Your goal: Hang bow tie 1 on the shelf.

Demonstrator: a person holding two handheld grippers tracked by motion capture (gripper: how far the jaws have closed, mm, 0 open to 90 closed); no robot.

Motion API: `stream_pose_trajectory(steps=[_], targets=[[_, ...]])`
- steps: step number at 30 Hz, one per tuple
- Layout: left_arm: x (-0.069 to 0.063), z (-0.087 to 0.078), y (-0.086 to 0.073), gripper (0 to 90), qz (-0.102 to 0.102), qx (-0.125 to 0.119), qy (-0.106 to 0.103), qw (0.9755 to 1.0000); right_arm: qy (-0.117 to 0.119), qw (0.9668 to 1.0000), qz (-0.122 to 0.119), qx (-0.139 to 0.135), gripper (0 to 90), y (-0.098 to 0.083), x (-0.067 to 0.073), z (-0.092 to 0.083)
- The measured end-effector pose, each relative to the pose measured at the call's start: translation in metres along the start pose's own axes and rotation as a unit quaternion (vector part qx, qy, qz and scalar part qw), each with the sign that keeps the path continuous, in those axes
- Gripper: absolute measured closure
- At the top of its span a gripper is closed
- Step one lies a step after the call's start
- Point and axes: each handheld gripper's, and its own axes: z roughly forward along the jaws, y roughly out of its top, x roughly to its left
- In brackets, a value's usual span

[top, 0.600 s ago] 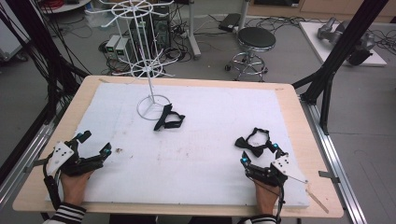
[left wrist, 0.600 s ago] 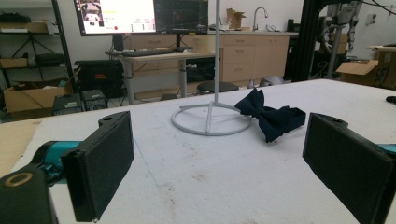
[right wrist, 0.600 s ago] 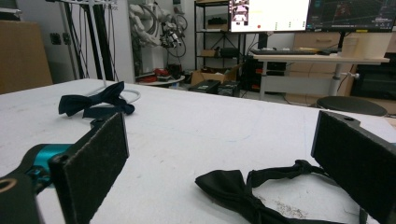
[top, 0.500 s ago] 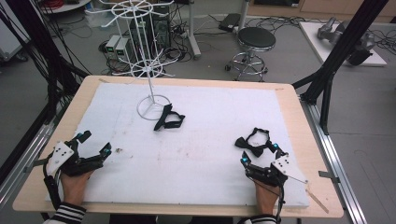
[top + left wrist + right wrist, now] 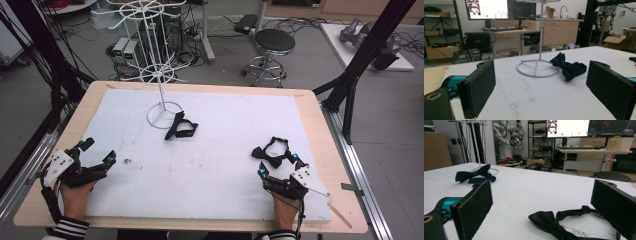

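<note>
A dark navy bow tie (image 5: 180,127) lies on the white mat beside the ring base of a white wire stand (image 5: 163,108). Near the right side lies a black bow tie (image 5: 272,152) with its strap looped. My left gripper (image 5: 99,151) rests open at the mat's front left, far from both ties. It faces the navy bow tie (image 5: 569,68) and the stand (image 5: 536,68) between its jaws. My right gripper (image 5: 278,165) is open just short of the black tie. In the right gripper view the black bow tie (image 5: 549,220) lies between the open jaws, apart from both.
The white mat (image 5: 210,165) covers most of the wooden table (image 5: 320,130). The stand's wire arms (image 5: 156,75) spread above the back left. A black stool (image 5: 272,42) and cables stand on the floor beyond the far edge.
</note>
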Motion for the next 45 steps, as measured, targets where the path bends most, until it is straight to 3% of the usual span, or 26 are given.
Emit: stream_pose_trajectory(steps=[11,18,36,45], targets=[[-0.002,0.006,0.025,9.4,0.007,0.021,-0.017,0.9996,-0.001,1.0000,-0.003,-0.001,3.3,0.000,0.000,0.000],[-0.005,0.016,0.040,9.4,0.014,0.047,-0.027,0.9984,-0.002,1.0000,-0.005,-0.001,3.3,0.000,0.000,0.000],[-0.027,0.053,0.073,9.4,0.039,0.102,-0.054,0.9926,-0.004,1.0000,0.001,0.001,3.3,0.000,0.000,0.000],[-0.038,0.069,0.078,9.4,0.045,0.120,-0.064,0.9897,-0.004,1.0000,0.002,0.001,3.3,0.000,0.000,0.000]])
